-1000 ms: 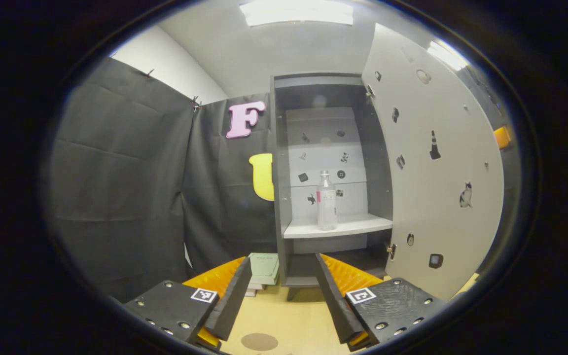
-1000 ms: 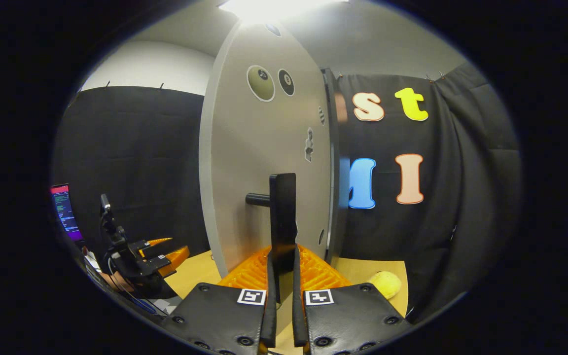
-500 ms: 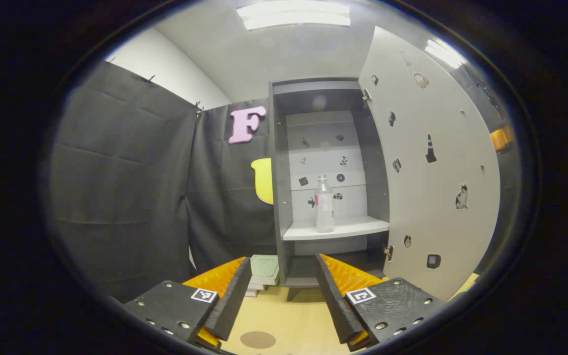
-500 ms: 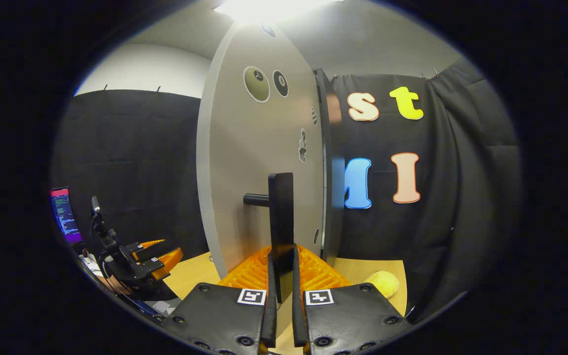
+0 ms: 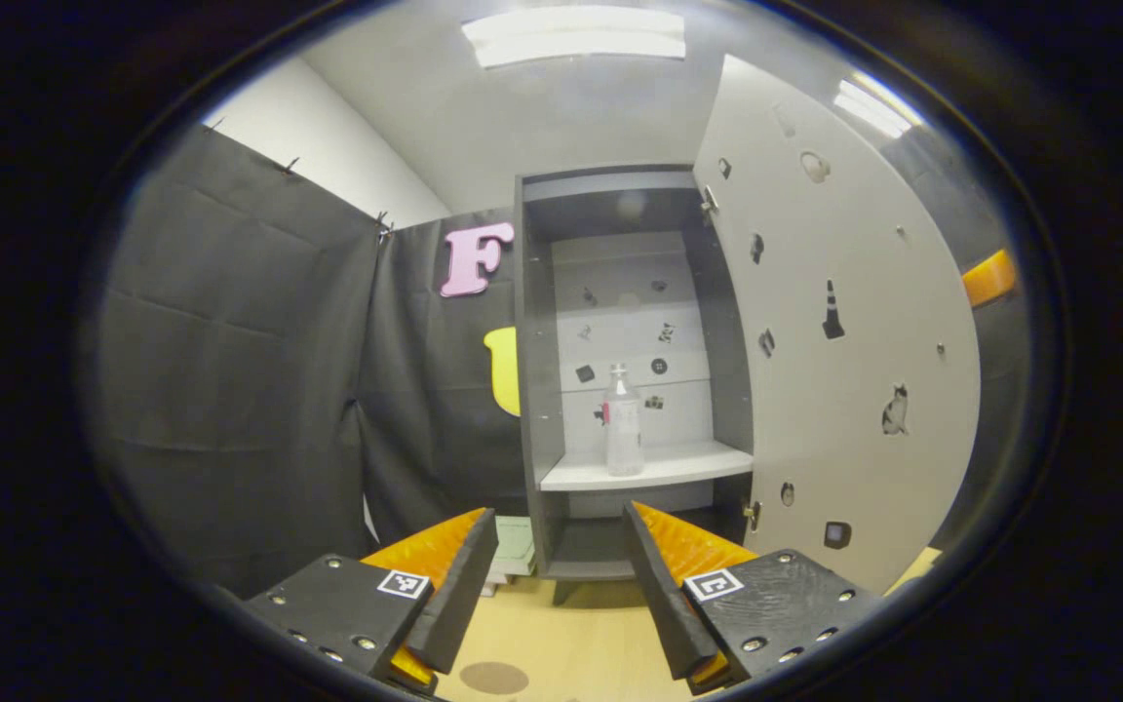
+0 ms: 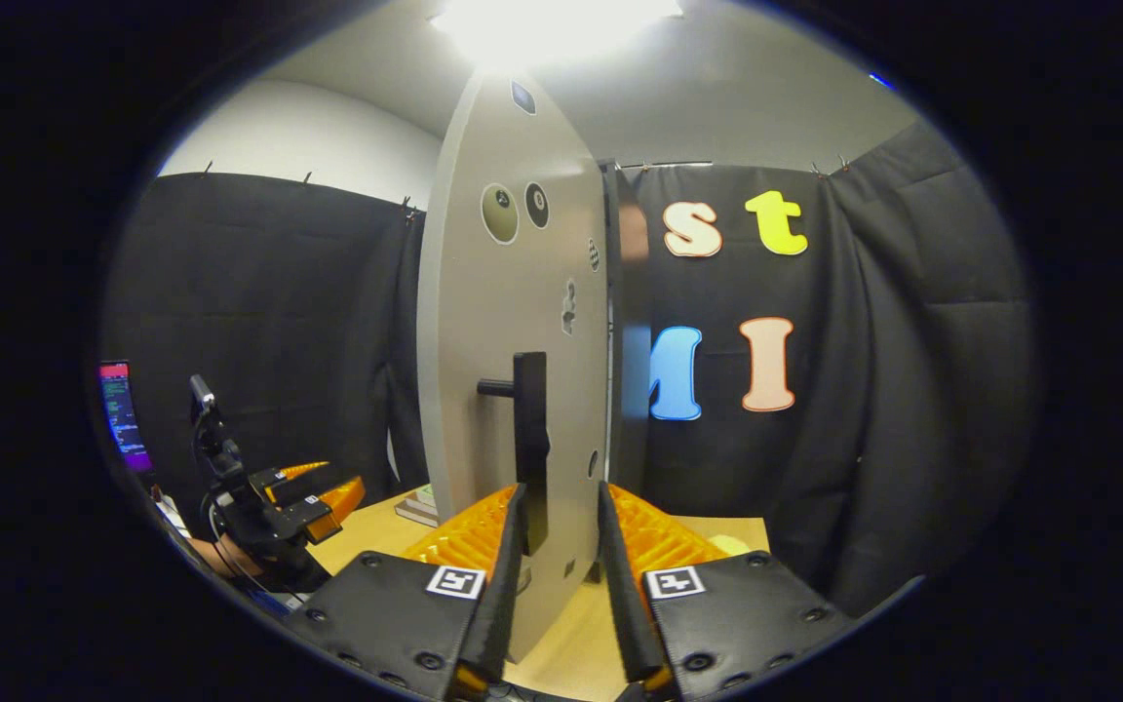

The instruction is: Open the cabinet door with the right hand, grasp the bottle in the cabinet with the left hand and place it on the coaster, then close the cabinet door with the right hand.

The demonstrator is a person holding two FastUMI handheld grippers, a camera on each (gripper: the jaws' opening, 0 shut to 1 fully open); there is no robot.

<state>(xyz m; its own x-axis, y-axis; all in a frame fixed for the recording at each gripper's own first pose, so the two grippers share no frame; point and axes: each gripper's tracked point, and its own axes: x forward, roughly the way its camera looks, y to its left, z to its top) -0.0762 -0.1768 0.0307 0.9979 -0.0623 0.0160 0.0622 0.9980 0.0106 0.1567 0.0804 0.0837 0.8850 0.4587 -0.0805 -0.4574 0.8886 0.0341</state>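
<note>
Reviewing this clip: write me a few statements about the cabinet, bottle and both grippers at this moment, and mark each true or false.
1. The cabinet door stands open. True.
2. The bottle lies on its side on the table. False: it stands upright on the cabinet shelf.
3. The left gripper is open and holds nothing. True.
4. The right gripper is clamped on the door handle. False: its fingers are spread, with the handle between them.
5. The coaster carries the bottle. False: it lies bare on the table.
</note>
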